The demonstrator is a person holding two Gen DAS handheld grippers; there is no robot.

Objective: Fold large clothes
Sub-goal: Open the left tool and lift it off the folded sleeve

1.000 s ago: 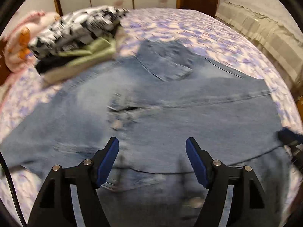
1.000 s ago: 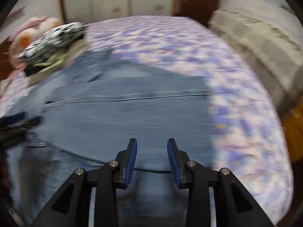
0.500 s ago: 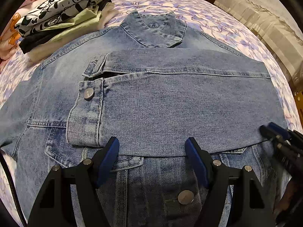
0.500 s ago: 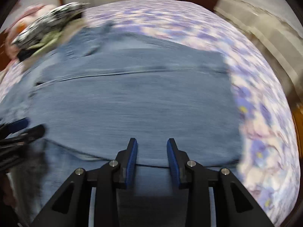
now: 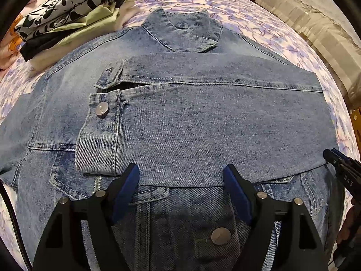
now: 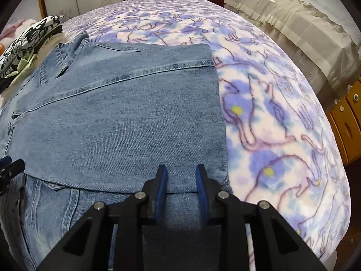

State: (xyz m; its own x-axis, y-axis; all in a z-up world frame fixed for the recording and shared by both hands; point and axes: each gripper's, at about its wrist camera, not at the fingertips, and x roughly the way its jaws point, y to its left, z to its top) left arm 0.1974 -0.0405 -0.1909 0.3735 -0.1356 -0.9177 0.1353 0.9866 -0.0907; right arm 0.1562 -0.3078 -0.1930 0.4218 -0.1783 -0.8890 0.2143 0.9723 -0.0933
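Both sank – left hand-held gripper (image 5: 181, 176) widened, right (image 6: 181, 176) narrowed, empty over jacket (image 5: 203, 117)

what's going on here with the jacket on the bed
A person holding two grippers is folding a denim jacket spread on a floral bedspread. One sleeve already lies folded across its front. The left gripper is open, the right gripper narrower; neither holds fabric. Folded clothes are stacked nearby.
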